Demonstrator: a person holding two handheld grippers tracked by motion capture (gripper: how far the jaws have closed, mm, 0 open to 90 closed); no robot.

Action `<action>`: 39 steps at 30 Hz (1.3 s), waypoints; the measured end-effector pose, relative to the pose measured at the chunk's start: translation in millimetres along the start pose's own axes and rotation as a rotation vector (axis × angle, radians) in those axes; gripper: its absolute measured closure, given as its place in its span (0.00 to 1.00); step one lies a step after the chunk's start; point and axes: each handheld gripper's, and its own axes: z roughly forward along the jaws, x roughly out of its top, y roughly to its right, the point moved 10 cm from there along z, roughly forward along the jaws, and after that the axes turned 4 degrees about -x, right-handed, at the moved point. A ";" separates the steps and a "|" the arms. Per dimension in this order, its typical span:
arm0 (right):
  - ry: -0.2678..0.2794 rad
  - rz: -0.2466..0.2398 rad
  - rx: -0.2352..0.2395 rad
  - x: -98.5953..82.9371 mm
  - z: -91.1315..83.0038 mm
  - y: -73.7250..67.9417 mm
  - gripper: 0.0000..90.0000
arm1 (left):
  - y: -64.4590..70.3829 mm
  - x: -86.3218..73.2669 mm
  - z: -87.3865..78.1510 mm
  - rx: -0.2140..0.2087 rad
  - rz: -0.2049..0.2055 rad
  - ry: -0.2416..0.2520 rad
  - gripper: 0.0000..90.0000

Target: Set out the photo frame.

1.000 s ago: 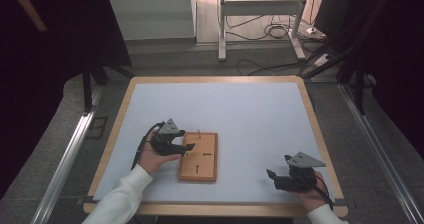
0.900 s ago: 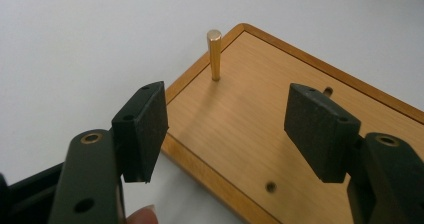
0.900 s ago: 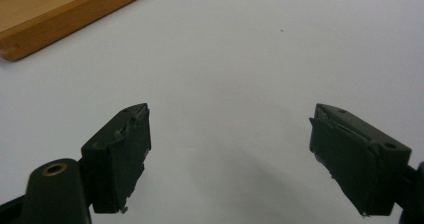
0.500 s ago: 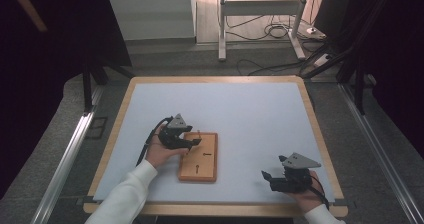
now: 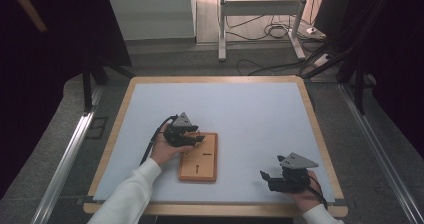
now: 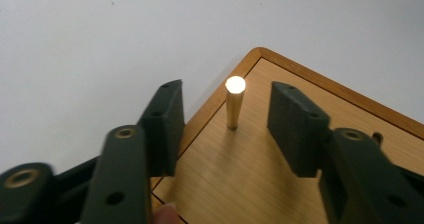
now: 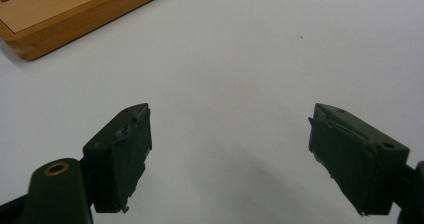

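A small wooden board (image 5: pixel 200 159) lies on the pale table mat, with keyhole-shaped slots in its top. A short wooden peg (image 6: pixel 234 101) stands upright near the board's corner (image 6: pixel 300 129). My left gripper (image 5: pixel 196 139) hovers over the board's top-left part. In the left gripper view it (image 6: pixel 227 129) is open, its jaws on either side of the peg and apart from it. My right gripper (image 5: pixel 266 176) rests low near the front right of the mat. It (image 7: pixel 232 159) is open over bare mat, with the board's edge (image 7: pixel 75 19) farther off.
The mat (image 5: pixel 250 114) sits in a wooden-edged tabletop (image 5: pixel 125 104). Behind the table are a metal stand's legs (image 5: pixel 260 19) and cables (image 5: pixel 280 31) on the floor. Rails (image 5: pixel 65 154) run along both sides of the table.
My left gripper has shifted right onto the board's upper-left corner. My right gripper has slid left and slightly toward the front edge.
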 end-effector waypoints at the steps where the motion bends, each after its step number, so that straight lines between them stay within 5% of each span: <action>1: 0.004 -0.001 -0.001 0.6 -0.5 -0.4 0.20 | -0.3 0.0 0.5 0.001 0.002 0.001 0.65; 10: 0.009 -0.018 0.015 4.6 2.5 -9.3 0.20 | 1.9 -1.1 4.1 -0.013 0.017 -0.007 0.93; 17: 0.014 -0.049 0.035 11.4 6.8 -24.7 0.20 | 0.1 -1.5 2.5 -0.062 -0.065 -0.016 0.94; 26: 0.016 -0.141 0.073 22.0 15.4 -53.1 0.20 | -0.6 -0.9 3.0 -0.074 -0.092 -0.034 0.94; 39: 0.024 -0.183 0.098 30.7 18.3 -69.2 0.18 | -1.9 -0.8 3.0 -0.121 -0.144 -0.053 0.93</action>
